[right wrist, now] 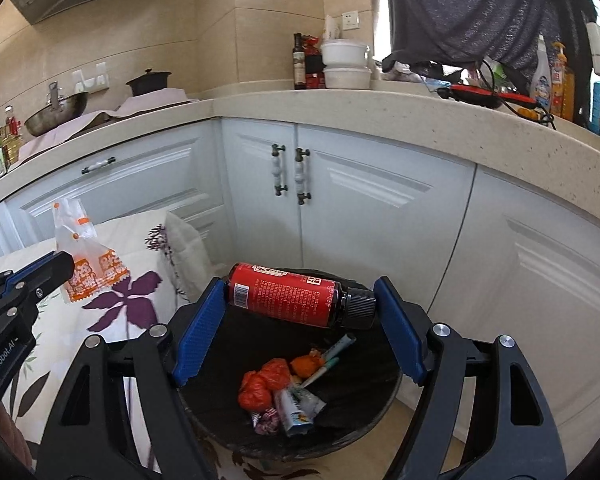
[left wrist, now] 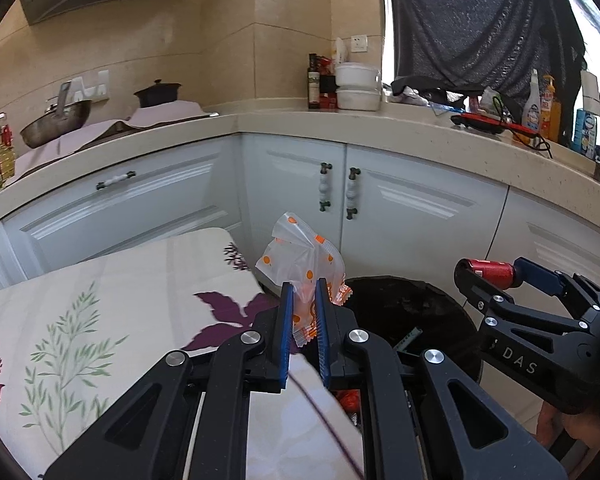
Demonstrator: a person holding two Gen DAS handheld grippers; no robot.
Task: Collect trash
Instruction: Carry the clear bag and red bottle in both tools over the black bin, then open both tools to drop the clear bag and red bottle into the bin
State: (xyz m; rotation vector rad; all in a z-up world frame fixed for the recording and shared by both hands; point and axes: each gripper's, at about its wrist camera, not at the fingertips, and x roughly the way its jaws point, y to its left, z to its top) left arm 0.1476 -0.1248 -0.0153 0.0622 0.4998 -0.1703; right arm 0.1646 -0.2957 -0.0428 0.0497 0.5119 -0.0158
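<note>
Black linkage arms with blue ribbed pads fill the foreground of both wrist views. Left gripper [left wrist: 304, 312] is clamping a crinkled, translucent plastic wrapper with orange dots and orange print [left wrist: 300, 264], its pads standing nearly together with the wrapper pinched between them and rising above the fingertips. Right gripper [right wrist: 300, 304] is gripping a red-labelled dark bottle with a black ribbed screw cap [right wrist: 288, 294] lengthwise, one pad pressing on the bottle's base and the other on the cap, so the jaws are standing wide apart on it. Bottle is lying roughly level, tilted slightly, directly above a round bin lined with a black bag [right wrist: 380, 392]. Inside the bin, red crumpled scraps [right wrist: 262, 384], an orange scrap and several small foil sachets are lying on the liner. Wrapper is hanging over the edge between the bin and a cream cloth-covered surface with purple leaf and green fern print [left wrist: 112, 300], which is sitting just beside the bin. White panelled cabinet doors with dark handles [right wrist: 292, 176] are standing behind, under a beige speckled countertop [right wrist: 380, 112].
</note>
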